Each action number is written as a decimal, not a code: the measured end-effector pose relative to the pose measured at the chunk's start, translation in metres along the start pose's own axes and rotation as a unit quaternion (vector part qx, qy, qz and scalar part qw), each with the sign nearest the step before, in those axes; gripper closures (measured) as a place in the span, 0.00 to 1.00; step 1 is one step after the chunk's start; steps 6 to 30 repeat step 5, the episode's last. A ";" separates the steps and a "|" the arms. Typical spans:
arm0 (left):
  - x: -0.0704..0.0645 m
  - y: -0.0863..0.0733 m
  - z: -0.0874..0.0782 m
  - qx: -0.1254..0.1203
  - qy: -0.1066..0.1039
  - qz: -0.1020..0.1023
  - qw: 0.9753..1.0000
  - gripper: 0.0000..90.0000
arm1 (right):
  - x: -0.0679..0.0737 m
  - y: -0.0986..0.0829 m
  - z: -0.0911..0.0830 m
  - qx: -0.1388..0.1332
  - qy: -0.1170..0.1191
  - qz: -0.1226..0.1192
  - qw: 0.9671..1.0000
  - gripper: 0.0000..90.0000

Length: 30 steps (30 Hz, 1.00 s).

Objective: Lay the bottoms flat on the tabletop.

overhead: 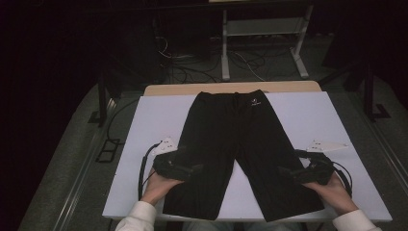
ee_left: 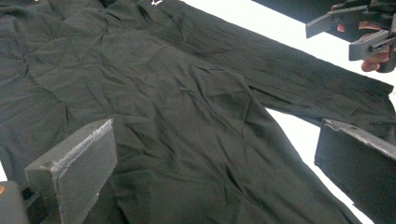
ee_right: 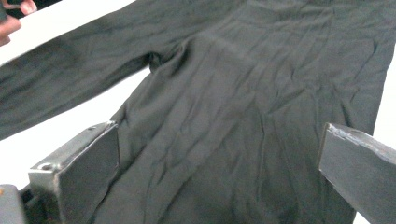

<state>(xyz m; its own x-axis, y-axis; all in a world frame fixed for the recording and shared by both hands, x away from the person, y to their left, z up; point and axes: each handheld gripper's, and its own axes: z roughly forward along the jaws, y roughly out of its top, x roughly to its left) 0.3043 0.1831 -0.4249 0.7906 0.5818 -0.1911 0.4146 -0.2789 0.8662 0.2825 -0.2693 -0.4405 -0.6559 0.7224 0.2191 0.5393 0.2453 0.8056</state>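
Nearest, the left gripper [overhead: 195, 168] and right gripper [overhead: 284, 172] hover wide open, holding nothing, over the legs of the black trousers [overhead: 238, 144] spread flat on the white table [overhead: 144, 139]. Soft, light cloth; likely best pinched at hems or far waistband.
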 end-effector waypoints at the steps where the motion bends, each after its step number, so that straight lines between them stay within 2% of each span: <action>1: 0.000 0.000 0.000 0.000 -0.001 0.000 1.000 0.00 | 0.000 0.000 0.000 0.000 -0.001 -0.001 1.000 0.00; 5: 0.000 0.000 0.000 -0.003 0.000 0.001 1.000 0.00 | 0.001 0.000 -0.001 -0.009 0.000 -0.006 1.000 0.00; 30: 0.000 0.000 0.000 -0.003 0.000 0.001 1.000 0.00 | 0.001 0.000 -0.001 -0.009 0.000 -0.006 1.000 0.00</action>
